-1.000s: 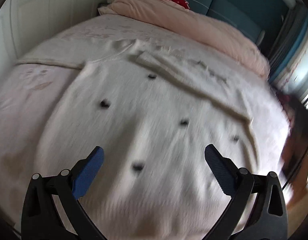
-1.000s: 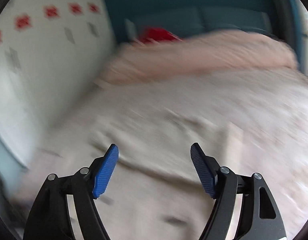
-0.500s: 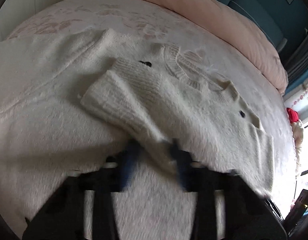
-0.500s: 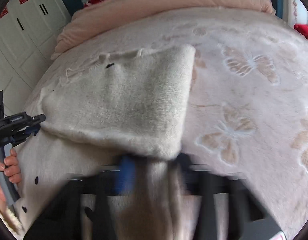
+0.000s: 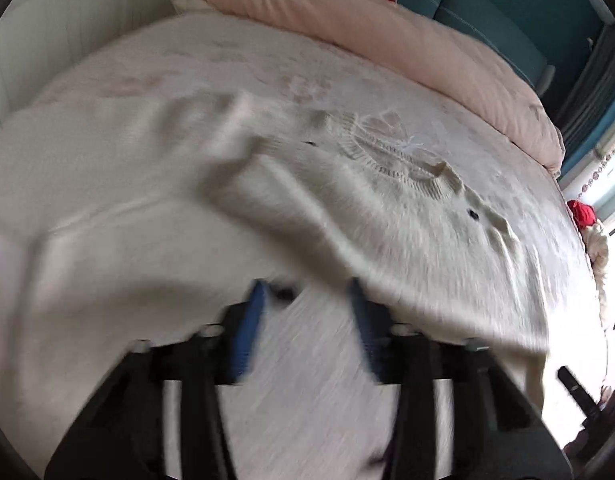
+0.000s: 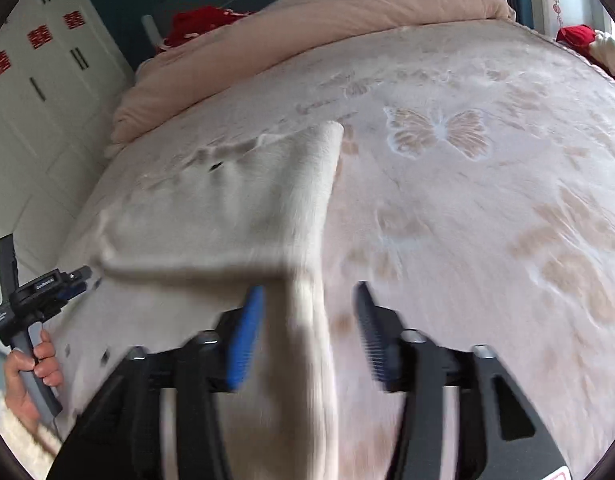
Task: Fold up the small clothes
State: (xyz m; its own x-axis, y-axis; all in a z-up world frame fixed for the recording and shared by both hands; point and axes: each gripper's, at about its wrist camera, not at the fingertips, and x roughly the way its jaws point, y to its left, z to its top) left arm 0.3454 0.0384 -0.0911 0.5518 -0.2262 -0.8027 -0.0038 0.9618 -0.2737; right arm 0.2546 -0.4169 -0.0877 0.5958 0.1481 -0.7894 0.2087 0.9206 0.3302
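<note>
Home bedroom (bed [image 6: 487,208], wardrobe [image 6: 47,92])

— What are you handling there?

— Your cream sweater [image 5: 387,216] is a fuzzy, matt knit with a ribbed neckline. The bedspread [image 6: 487,184] under it looks like soft plush cloth embossed with butterflies.

— And the tools?

— Your right gripper [image 6: 309,320] has matt black plastic arms, ridged blue pads [image 6: 245,340] and shiny metal screws.
</note>
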